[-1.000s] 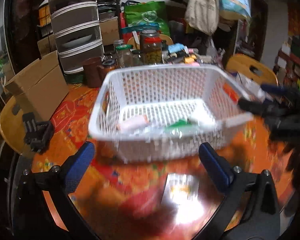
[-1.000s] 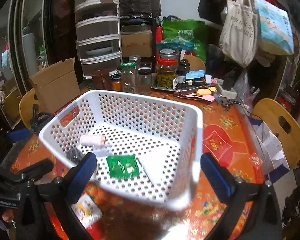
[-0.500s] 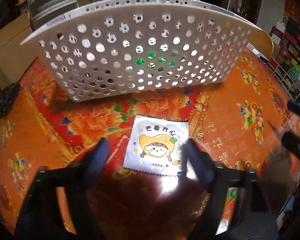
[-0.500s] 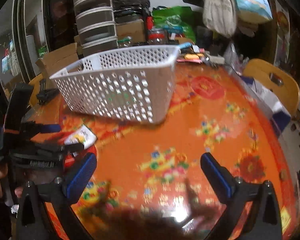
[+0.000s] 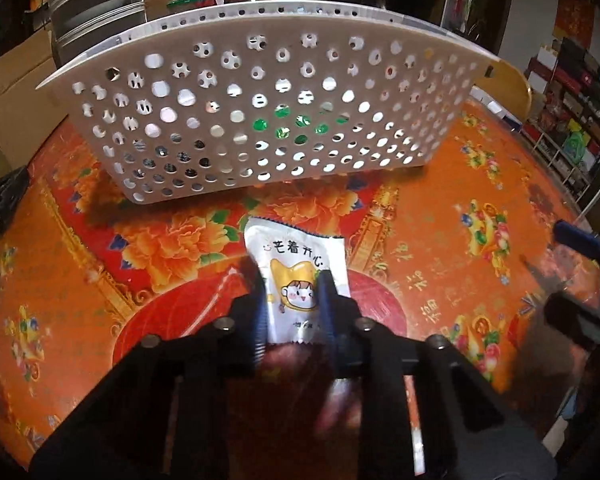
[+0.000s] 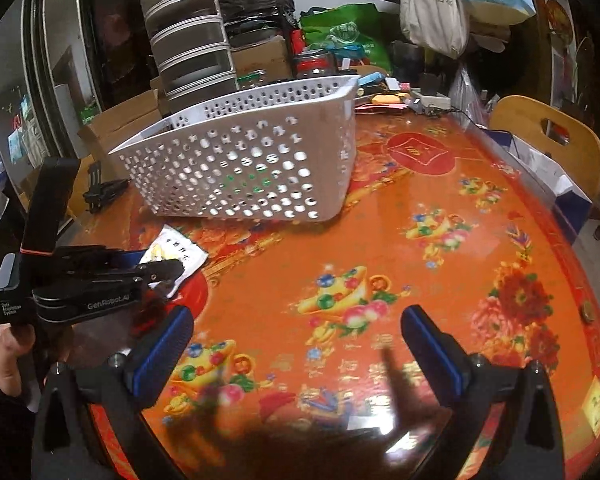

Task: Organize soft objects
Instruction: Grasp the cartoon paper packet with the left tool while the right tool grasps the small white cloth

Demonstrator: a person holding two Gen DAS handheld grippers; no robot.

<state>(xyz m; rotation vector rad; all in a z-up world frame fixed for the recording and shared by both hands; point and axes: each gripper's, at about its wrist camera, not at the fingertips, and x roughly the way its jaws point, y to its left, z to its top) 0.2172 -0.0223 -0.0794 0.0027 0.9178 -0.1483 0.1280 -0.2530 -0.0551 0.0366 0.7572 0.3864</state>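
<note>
Both grippers dropped toward table (image 6: 440, 208) | left gripper (image 5: 292, 280) jaws just closed onto snack packet (image 5: 300, 264), apparently pinched, near basket (image 5: 260, 120) | right gripper (image 6: 296, 336) wide open, empty

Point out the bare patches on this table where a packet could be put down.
Widest bare stretch: the orange patterned tablecloth between the white perforated plastic basket and the yellow wooden chair, ahead of the open right claw. Crowded: the far edge behind the basket, and the spot where the left claw pinches the white cartoon snack packet.
</note>
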